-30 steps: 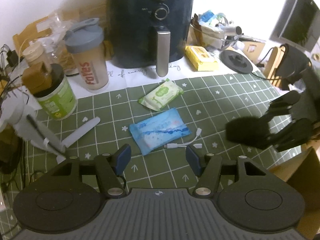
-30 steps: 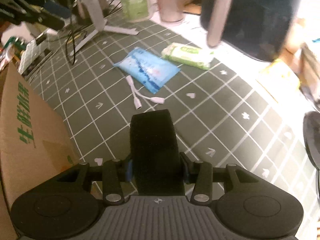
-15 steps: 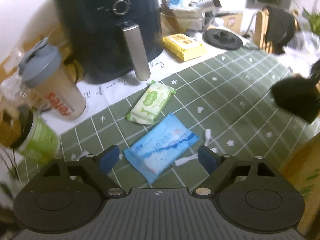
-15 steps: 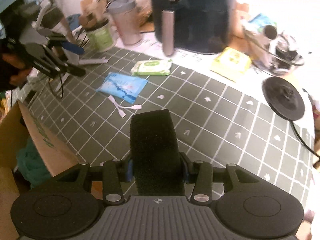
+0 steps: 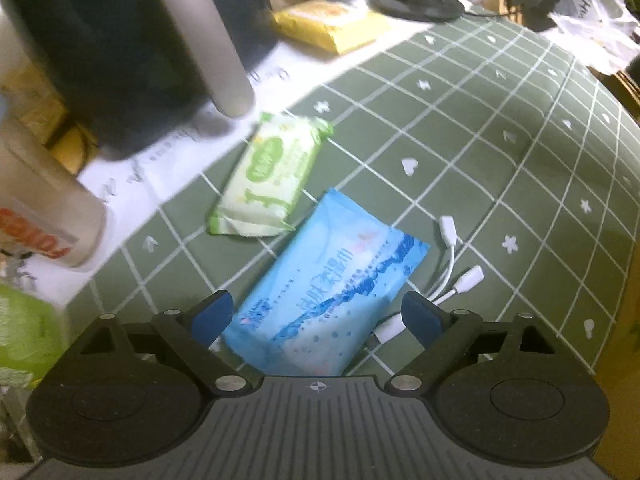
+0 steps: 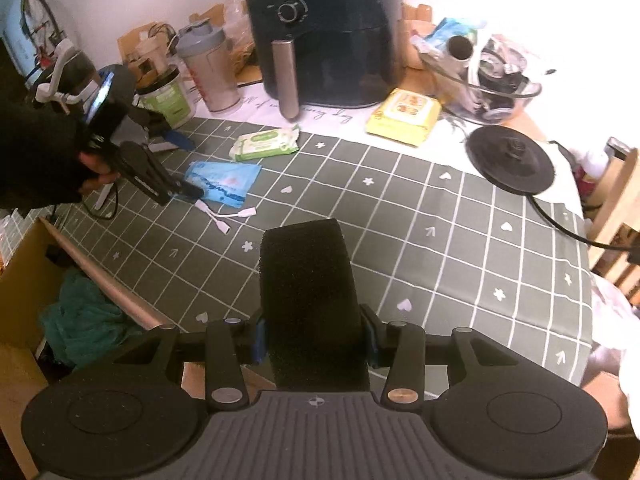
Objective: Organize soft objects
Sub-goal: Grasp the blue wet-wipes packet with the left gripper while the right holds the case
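Observation:
A blue wet-wipe pack (image 5: pixel 332 280) lies flat on the green checked tablecloth (image 5: pixel 500 140). My left gripper (image 5: pixel 316 312) is open wide and low over it, one blue pad on each side of the pack's near end, neither pressing on it. Just beyond lies a green wipe pack (image 5: pixel 272 172), and a yellow pack (image 5: pixel 332 26) sits further back. In the right wrist view my right gripper (image 6: pixel 316 340) is shut on a black foam block (image 6: pixel 308 288), held above the table's front part. That view also shows the left gripper (image 6: pixel 186 164) straddling the blue pack (image 6: pixel 228 178).
A white cable adapter (image 5: pixel 452 272) lies beside the blue pack. A dark air fryer (image 6: pixel 320 32), shaker bottle (image 6: pixel 210 68), green tub (image 6: pixel 166 98), glass bowl (image 6: pixel 492 80) and kettle base (image 6: pixel 512 160) line the back. A cardboard box with teal cloth (image 6: pixel 80 320) sits below the table's left edge.
My left gripper has come down and rolled toward the blue pack, and its jaws have spread wider. My right gripper has drawn back and rolled with the foam block still in it.

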Motion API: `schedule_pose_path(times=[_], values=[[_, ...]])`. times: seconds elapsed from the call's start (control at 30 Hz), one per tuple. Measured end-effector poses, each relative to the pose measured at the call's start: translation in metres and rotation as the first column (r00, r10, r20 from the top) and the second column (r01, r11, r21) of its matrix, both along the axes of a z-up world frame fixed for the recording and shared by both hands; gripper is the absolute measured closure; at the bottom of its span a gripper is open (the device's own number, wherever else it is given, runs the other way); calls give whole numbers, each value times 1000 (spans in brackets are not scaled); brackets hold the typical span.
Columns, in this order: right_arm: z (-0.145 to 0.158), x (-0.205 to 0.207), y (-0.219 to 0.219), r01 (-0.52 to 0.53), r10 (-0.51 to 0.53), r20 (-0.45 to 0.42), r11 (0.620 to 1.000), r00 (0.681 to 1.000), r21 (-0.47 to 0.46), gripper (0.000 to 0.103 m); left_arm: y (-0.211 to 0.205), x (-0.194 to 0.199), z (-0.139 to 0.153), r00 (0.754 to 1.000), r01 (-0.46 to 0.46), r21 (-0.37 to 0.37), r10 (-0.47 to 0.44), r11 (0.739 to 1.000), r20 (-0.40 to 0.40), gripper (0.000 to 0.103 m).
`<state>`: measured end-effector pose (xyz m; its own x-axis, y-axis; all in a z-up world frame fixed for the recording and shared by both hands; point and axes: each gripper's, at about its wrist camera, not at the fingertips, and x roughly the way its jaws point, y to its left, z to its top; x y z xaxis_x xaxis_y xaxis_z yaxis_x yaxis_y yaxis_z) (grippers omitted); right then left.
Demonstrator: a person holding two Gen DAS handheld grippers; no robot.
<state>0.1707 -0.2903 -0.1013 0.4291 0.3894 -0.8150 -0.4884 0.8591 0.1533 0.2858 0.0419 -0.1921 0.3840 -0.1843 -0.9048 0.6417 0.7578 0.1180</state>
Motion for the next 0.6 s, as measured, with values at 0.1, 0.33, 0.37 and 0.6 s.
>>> schedule_pose_path(times=[0.1, 0.33, 0.37, 0.6], values=[[4, -5, -7, 43, -43, 11, 999, 999, -9, 56, 1, 7, -8, 1000, 12, -8, -12, 1000, -25, 10], [8, -15, -21, 89, -89, 5, 996, 996, 2, 56, 7, 22, -19, 998, 7, -69, -11, 998, -58, 9], [8, -17, -21, 87, -87, 2, 996, 996, 2, 56, 8, 22, -19, 998, 0, -77, -5, 997, -63, 9], [8, -24, -24, 93, -93, -6, 996, 996, 8, 56, 1, 17, -16, 997, 8, -71, -13, 997, -70, 23]])
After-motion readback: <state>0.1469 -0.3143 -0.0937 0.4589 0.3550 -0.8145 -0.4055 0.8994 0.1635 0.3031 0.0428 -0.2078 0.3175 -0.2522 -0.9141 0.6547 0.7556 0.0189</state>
